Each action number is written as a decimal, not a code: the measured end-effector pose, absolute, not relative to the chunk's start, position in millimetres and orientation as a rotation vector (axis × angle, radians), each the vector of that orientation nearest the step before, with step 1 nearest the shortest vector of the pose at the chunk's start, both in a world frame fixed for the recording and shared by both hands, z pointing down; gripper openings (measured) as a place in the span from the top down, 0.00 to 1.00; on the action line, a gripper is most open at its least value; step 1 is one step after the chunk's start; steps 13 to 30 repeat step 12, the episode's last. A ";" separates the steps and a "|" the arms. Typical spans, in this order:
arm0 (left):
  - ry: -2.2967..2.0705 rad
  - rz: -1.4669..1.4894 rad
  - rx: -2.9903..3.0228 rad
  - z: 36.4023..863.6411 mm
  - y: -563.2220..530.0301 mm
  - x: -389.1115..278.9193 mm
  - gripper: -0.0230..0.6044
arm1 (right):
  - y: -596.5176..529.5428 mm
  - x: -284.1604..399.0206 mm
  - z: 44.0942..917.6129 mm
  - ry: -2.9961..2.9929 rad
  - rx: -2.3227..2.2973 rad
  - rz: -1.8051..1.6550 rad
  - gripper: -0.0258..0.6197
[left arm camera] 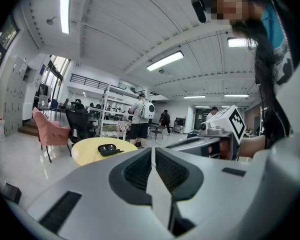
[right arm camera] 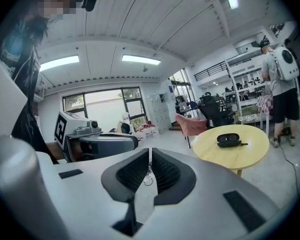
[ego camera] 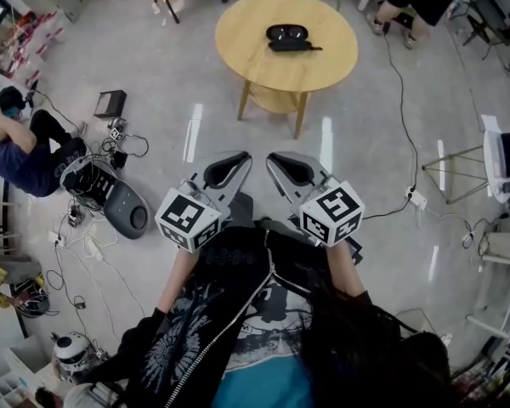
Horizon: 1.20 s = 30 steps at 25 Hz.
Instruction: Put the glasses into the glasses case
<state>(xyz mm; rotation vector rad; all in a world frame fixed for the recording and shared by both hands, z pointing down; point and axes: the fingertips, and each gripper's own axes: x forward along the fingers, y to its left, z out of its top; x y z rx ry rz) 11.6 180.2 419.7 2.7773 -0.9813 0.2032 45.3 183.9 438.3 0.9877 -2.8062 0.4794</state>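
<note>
We stand in an open workshop with the left tongs and the right tongs held out side by side in front of a dark zipped jacket, their tips close together and pointing the same way. Both pairs are closed and empty: in the left gripper view the left tongs show ribbed pads brought together with only a sliver of light between them, and in the right gripper view the right tongs are pressed together in the same way, with nothing caught in them.

Straight ahead of both tips, well apart from them across bare floor, is a round yellow table. On it lies the black glasses case, and the dark glasses lie right against the side of it that faces the tongs. At this range we cannot tell whether the two touch.

From the left tongs the table sits ahead and to the left of the jaws; from the right tongs it sits ahead and to the right. A person with a white backpack stands beyond it.
</note>
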 end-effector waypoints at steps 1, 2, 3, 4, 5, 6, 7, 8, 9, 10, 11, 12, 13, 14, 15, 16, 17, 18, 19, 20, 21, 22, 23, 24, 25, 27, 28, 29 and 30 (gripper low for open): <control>-0.980 0.204 2.778 419.5 180.7 11.6 0.92 | 184.2 45.1 438.1 -2.805 0.988 0.479 0.89; -0.979 0.205 2.778 419.5 181.6 11.4 0.92 | 184.8 44.9 438.1 -2.805 0.989 0.480 0.89; -0.978 0.207 2.778 419.8 182.5 10.9 0.92 | 185.9 44.6 438.2 -2.804 0.990 0.482 0.89; -0.977 0.209 2.778 420.0 183.4 10.0 0.92 | 187.0 44.0 438.4 -2.804 0.991 0.484 0.89; -0.977 0.210 2.777 420.0 184.1 8.7 0.92 | 188.0 43.0 438.4 -2.803 0.993 0.486 0.89; -0.977 0.210 2.777 419.9 184.4 7.0 0.92 | 188.6 41.6 438.3 -2.802 0.993 0.487 0.89; -0.978 0.210 2.776 419.6 184.3 5.0 0.92 | 188.6 39.8 438.0 -2.800 0.992 0.487 0.89; -0.981 0.209 2.774 419.3 184.0 2.8 0.92 | 188.3 37.7 437.8 -2.800 0.987 0.486 0.89; -0.986 0.207 2.772 419.2 183.7 0.5 0.92 | 187.9 35.3 437.7 -2.800 0.981 0.484 0.89; -0.992 0.204 2.769 419.2 183.6 -2.0 0.92 | 187.5 32.8 437.7 -2.800 0.973 0.481 0.89; -0.999 0.203 2.766 419.3 183.5 -4.5 0.92 | 187.2 30.2 437.8 -2.801 0.965 0.478 0.89; -1.005 0.201 2.764 419.5 183.5 -7.0 0.92 | 186.9 27.6 437.9 -2.802 0.956 0.475 0.89; -1.005 0.201 2.764 419.5 183.5 -7.0 0.92 | 186.9 27.6 437.9 -2.802 0.956 0.475 0.89; -1.005 0.201 2.764 419.5 183.5 -7.0 0.92 | 186.9 27.6 437.9 -2.802 0.956 0.475 0.89; -1.005 0.201 2.764 419.5 183.5 -7.0 0.92 | 186.9 27.6 437.9 -2.802 0.956 0.475 0.89; -1.005 0.201 2.764 419.5 183.5 -7.0 0.92 | 186.9 27.6 437.9 -2.802 0.956 0.475 0.89; -1.005 0.201 2.764 419.5 183.5 -7.0 0.92 | 186.9 27.6 437.9 -2.802 0.956 0.475 0.89; -1.005 0.201 2.764 419.5 183.5 -7.0 0.92 | 186.9 27.6 437.9 -2.802 0.956 0.475 0.89; -1.005 0.201 2.764 419.5 183.5 -7.0 0.92 | 186.9 27.6 437.9 -2.802 0.956 0.475 0.89; -1.005 0.201 2.764 419.5 183.5 -7.0 0.92 | 186.9 27.6 437.9 -2.802 0.956 0.475 0.89; -1.005 0.201 2.764 419.5 183.5 -7.0 0.92 | 186.9 27.6 437.9 -2.802 0.956 0.475 0.89; -1.005 0.201 2.764 419.5 183.5 -7.0 0.92 | 186.9 27.6 437.9 -2.802 0.956 0.475 0.89; -1.005 0.201 2.764 419.5 183.5 -7.0 0.92 | 186.9 27.6 437.9 -2.802 0.956 0.475 0.89; -1.005 0.201 2.764 419.5 183.5 -7.0 0.92 | 186.9 27.6 437.9 -2.802 0.956 0.475 0.89; -1.005 0.201 2.764 419.5 183.5 -7.0 0.92 | 186.9 27.6 437.9 -2.802 0.956 0.475 0.89; -1.005 0.201 2.764 419.5 183.5 -7.0 0.92 | 186.9 27.6 437.9 -2.802 0.956 0.475 0.89; -1.005 0.201 2.764 419.5 183.5 -7.0 0.92 | 186.9 27.6 437.9 -2.802 0.956 0.475 0.89; -1.005 0.201 2.764 419.5 183.5 -7.0 0.92 | 186.9 27.6 437.9 -2.802 0.956 0.475 0.89; -1.005 0.201 2.764 419.5 183.5 -7.0 0.92 | 186.9 27.6 437.9 -2.802 0.956 0.475 0.89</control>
